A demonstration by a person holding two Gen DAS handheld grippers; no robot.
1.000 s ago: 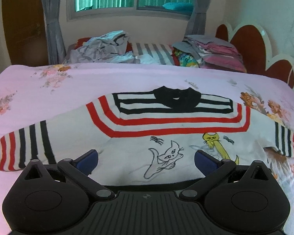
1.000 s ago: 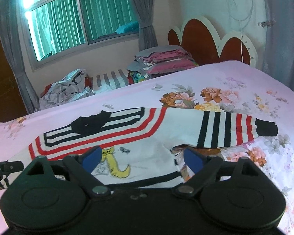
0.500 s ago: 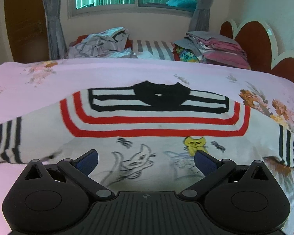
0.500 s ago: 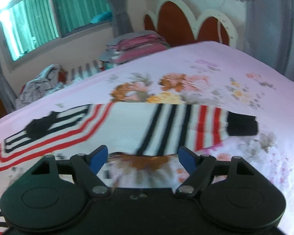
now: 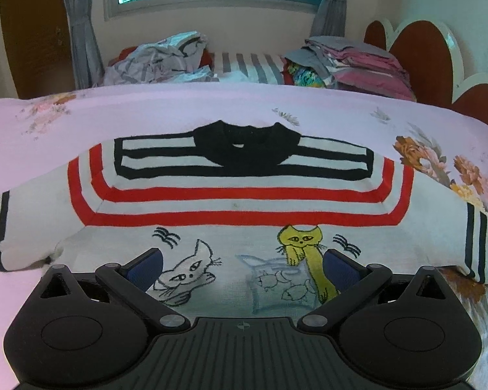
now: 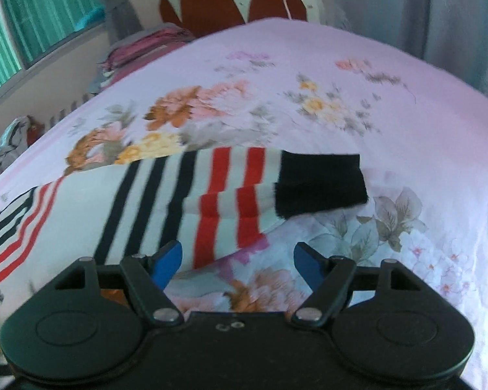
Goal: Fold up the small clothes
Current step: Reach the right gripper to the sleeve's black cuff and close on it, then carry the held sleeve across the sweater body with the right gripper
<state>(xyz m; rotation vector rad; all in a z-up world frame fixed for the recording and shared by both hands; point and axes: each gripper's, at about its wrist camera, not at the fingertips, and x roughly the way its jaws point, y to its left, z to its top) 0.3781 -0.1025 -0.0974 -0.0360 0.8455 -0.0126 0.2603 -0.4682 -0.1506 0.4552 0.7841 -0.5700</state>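
A small white sweater [image 5: 244, 201] with red and black stripes, a black collar and cat drawings lies flat, face up, on the pink floral bedsheet [image 5: 179, 107]. My left gripper [image 5: 242, 265] hovers open over its lower front, the drawn cats between the blue pads. In the right wrist view the sweater's right sleeve [image 6: 185, 201] stretches out to a black cuff [image 6: 322, 182]. My right gripper [image 6: 239, 260] sits low at the sleeve's near edge. Its jaws are closing, with that edge and bare sheet between them, and the pads are not touching the cloth.
At the far side of the bed lie a crumpled clothes pile [image 5: 159, 61] and a stack of folded clothes [image 5: 351, 61]. A red and white scalloped headboard [image 5: 419, 52] stands at the right, with a window and grey curtains behind.
Left gripper moved in lower over the sweater's front, towards the cats. Right gripper swung right along the sweater to the right sleeve, dropped closer, and its jaws narrowed a little.
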